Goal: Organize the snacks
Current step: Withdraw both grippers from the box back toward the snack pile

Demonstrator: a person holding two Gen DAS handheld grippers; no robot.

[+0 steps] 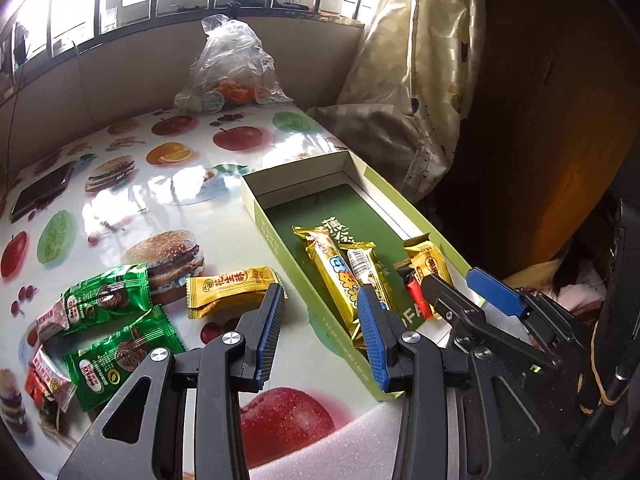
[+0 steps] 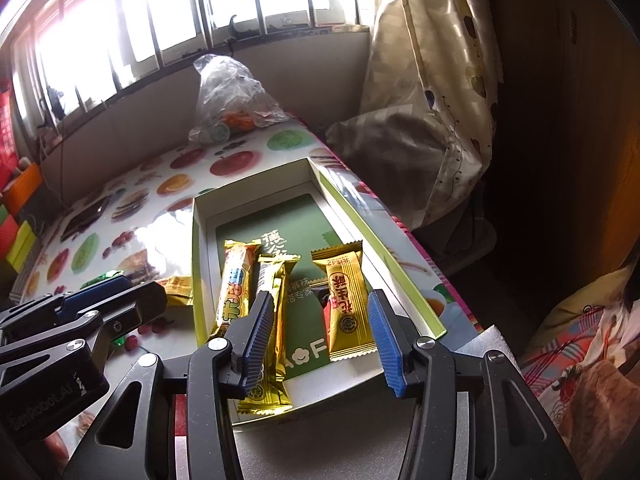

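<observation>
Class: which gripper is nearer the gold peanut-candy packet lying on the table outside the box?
Left. The left gripper hovers right beside the gold packet; the right gripper hangs over the box.

The red packet [image 1: 418, 294] in the box [image 1: 276, 240] lies mostly hidden under a gold snack [image 1: 430, 266], its print unreadable.

Two green packets [image 1: 108, 296], one box [image 1: 256, 196]

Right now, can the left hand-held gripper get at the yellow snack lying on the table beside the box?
Probably yes. The left hand-held gripper is open and empty, and the yellow snack lies flat on the table just ahead of its left finger, with nothing on top; the box wall sits clear to its right.
</observation>
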